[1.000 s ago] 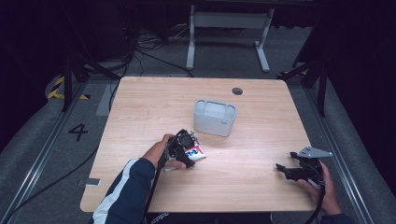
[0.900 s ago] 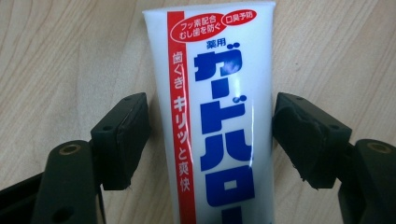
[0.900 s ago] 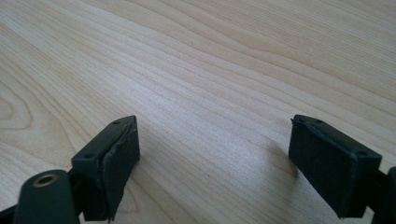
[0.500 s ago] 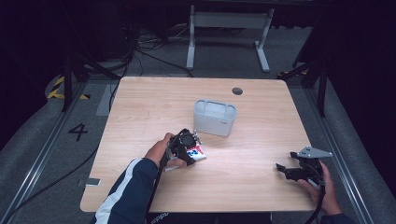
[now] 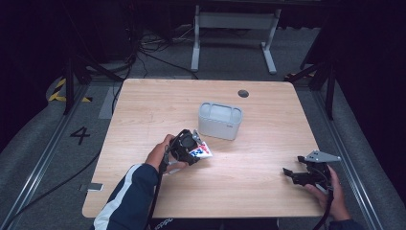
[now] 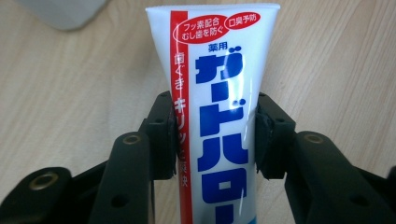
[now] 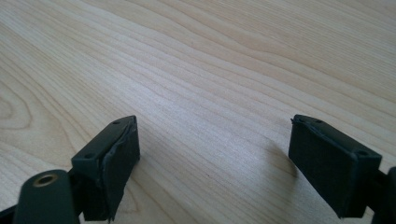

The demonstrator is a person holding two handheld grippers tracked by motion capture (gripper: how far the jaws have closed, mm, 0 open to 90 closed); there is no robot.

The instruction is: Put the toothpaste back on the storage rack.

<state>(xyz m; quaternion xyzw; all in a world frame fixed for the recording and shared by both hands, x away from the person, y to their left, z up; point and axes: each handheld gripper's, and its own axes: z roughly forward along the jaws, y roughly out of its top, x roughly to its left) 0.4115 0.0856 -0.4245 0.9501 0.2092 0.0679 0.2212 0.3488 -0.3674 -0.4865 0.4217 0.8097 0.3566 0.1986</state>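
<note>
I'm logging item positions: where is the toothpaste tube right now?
In the high view the toothpaste tube is left of the table's centre, clamped between the left gripper fingers, just in front and left of the grey container.

Table (image 5: 143,110): pale wood grain, smooth, matt with a soft sheen. Toothpaste tube (image 6: 219,93): glossy plastic, white with red and blue print, catching highlights. Left gripper (image 6: 215,140) pads: black, matt, rubbery. Right gripper (image 7: 212,163) pads: the same, edges ragged. Grey container (image 5: 220,120) at 12 o'clock of tube: matt plastic.
</note>
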